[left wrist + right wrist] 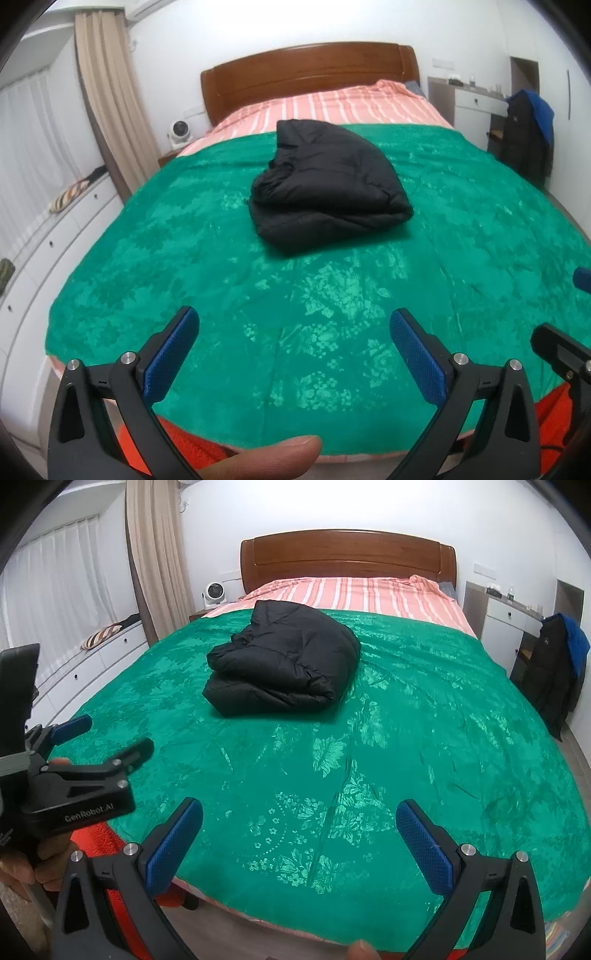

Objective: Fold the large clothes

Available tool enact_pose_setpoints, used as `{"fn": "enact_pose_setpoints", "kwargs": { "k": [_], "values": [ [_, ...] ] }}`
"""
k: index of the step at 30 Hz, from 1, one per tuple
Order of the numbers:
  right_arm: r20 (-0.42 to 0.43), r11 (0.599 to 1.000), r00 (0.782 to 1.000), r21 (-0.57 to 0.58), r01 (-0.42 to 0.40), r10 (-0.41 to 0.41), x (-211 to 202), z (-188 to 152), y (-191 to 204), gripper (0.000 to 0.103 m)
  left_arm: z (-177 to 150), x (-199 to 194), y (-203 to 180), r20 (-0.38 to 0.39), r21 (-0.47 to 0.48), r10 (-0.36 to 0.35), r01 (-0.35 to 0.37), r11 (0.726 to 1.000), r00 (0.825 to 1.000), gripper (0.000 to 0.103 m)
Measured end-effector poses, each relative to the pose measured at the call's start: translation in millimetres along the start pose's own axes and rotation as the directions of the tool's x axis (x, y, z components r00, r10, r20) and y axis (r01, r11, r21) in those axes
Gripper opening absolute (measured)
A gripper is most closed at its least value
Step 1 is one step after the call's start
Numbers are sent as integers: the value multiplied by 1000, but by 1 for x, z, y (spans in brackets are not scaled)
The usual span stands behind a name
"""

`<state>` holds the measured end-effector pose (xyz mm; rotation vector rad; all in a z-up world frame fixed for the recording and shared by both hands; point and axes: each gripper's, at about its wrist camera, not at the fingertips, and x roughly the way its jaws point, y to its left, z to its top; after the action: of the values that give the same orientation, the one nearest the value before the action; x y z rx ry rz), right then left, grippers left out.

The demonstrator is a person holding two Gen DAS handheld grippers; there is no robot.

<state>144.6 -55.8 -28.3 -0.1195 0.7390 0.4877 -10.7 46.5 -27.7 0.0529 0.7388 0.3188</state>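
Note:
A black puffy jacket (pixel 328 184) lies folded into a thick bundle on the green bedspread (pixel 221 277), near the middle of the bed. It also shows in the right wrist view (pixel 284 661). My left gripper (pixel 293 328) is open and empty, held over the foot of the bed, well short of the jacket. My right gripper (pixel 299 821) is open and empty too, beside it to the right. The left gripper also shows at the left of the right wrist view (pixel 110 734), jaws apart.
A wooden headboard (pixel 306 74) and pink striped sheet (pixel 332 107) lie beyond the jacket. White drawers (pixel 55 236) run along the left wall. A chair draped with dark and blue clothes (pixel 528 133) stands at the right. A small fan (pixel 179 131) sits by the curtain.

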Motion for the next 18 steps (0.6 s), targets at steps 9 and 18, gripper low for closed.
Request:
{"fn": "enact_pose_setpoints", "kwargs": {
  "k": [9, 18],
  "values": [
    [1, 1000, 1000, -4, 26, -26, 4, 10, 3, 103, 2, -3, 8, -26, -22, 3, -4, 1000, 1000, 103],
    [-20, 1000, 999, -6, 31, -31, 12, 9, 3, 103, -2, 3, 12, -48, -30, 1, -2, 1000, 999, 103]
  ]
}}
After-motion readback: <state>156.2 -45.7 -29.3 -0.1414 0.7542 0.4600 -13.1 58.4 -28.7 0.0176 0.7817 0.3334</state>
